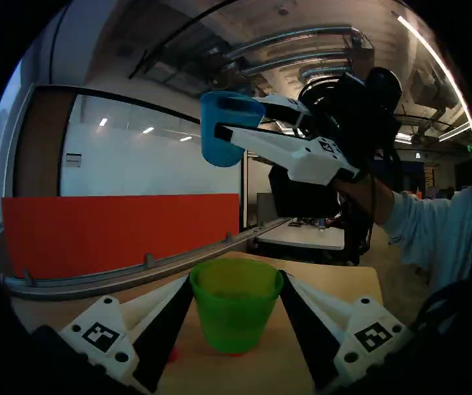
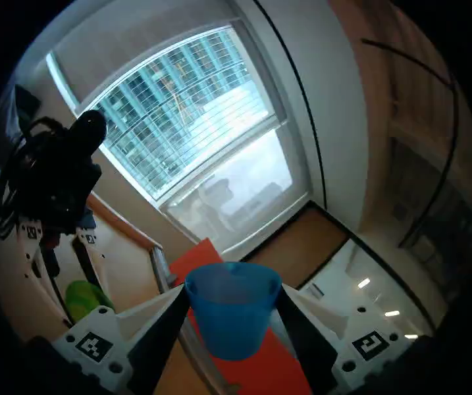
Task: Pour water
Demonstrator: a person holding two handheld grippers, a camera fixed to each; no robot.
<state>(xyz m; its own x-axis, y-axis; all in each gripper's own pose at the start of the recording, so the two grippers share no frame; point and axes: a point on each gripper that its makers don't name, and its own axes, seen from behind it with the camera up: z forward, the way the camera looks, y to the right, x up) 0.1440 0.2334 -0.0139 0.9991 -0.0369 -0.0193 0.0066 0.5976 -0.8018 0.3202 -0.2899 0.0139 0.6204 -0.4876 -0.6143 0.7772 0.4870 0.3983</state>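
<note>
In the left gripper view, the left tool (image 1: 236, 279) is closed to the width of a green cup (image 1: 236, 306). Both dark fingers (image 1: 170, 322) lie against the sides of the cup under its rim. The cup is upright and low over the wooden surface (image 1: 331, 276); I cannot tell if its bottom touches the wood. The far edge of the surface runs behind it. Something small and red (image 1: 172, 355) lies by the left finger, too blurred to name.

Farther off and higher, the right tool (image 1: 236, 117) is held by a hand (image 1: 362, 191) with a light sleeve (image 1: 433, 224). This tool grips a blue cup (image 1: 222, 131), one finger on each side, well above the green cup. Behind stands an orange wall panel (image 1: 117, 230).

In the right gripper view, the blue cup sits tight between both fingers, and beyond it is a large window (image 2: 189, 131).
</note>
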